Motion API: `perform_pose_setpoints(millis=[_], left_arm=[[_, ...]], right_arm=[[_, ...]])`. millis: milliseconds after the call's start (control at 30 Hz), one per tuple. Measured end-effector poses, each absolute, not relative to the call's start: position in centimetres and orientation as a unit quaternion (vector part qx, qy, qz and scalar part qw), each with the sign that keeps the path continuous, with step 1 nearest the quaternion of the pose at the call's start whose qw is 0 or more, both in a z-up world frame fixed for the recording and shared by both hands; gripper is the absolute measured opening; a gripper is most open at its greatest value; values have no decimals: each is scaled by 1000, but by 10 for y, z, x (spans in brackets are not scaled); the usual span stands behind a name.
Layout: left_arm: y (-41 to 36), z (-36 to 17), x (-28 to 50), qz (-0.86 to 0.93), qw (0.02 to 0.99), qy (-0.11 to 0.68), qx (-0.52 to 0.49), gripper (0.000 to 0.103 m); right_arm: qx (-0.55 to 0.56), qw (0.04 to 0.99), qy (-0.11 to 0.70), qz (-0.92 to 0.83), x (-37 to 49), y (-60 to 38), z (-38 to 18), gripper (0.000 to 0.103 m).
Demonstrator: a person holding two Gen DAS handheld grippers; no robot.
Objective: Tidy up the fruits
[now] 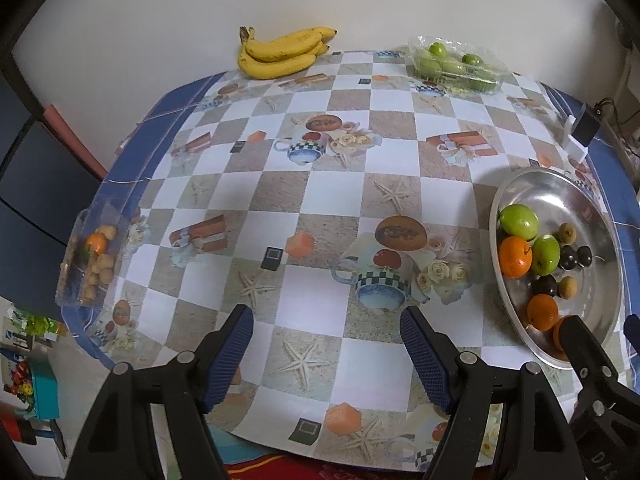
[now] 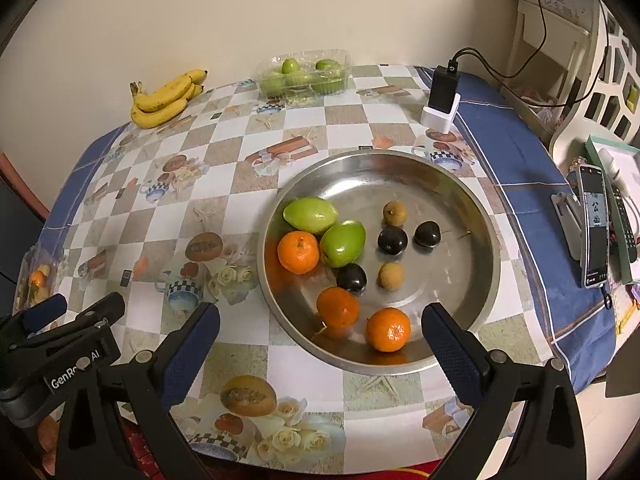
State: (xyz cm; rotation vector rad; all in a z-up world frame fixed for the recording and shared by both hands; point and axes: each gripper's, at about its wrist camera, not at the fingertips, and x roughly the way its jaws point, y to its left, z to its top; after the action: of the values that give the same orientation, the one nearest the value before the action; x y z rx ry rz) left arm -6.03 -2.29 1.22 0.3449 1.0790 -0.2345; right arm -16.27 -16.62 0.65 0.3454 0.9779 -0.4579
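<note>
A steel bowl (image 2: pixel 472 216) on the checked tablecloth holds two green fruits (image 2: pixel 311 213), three oranges (image 2: pixel 388 329), three dark plums (image 2: pixel 392 241) and two small brown fruits (image 2: pixel 391 276). My right gripper (image 2: pixel 320 322) is open and empty, just above the bowl's near rim. My left gripper (image 1: pixel 326 322) is open and empty over the table's near middle; the bowl (image 1: pixel 548 184) lies to its right. A banana bunch (image 1: pixel 282 54) lies at the far edge. A clear tub of green fruits (image 1: pixel 456 66) sits far right. A clear bag of small fruits (image 1: pixel 94 258) lies at the left edge.
A black charger in a white stand (image 2: pixel 442 98) stands behind the bowl. A phone (image 2: pixel 595 226) and remotes lie off the table's right side. The wall runs along the far edge. The other gripper's body (image 2: pixel 60 344) shows at the lower left of the right wrist view.
</note>
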Motion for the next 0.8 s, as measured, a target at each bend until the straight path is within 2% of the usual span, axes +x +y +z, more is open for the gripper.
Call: perform_pose_setpoints(millis=[800], left_arm=[[-39,-11,-38,-125,825,528,155,79]], right_arm=[[150,831,482,-235,-139,-181,-14,101]])
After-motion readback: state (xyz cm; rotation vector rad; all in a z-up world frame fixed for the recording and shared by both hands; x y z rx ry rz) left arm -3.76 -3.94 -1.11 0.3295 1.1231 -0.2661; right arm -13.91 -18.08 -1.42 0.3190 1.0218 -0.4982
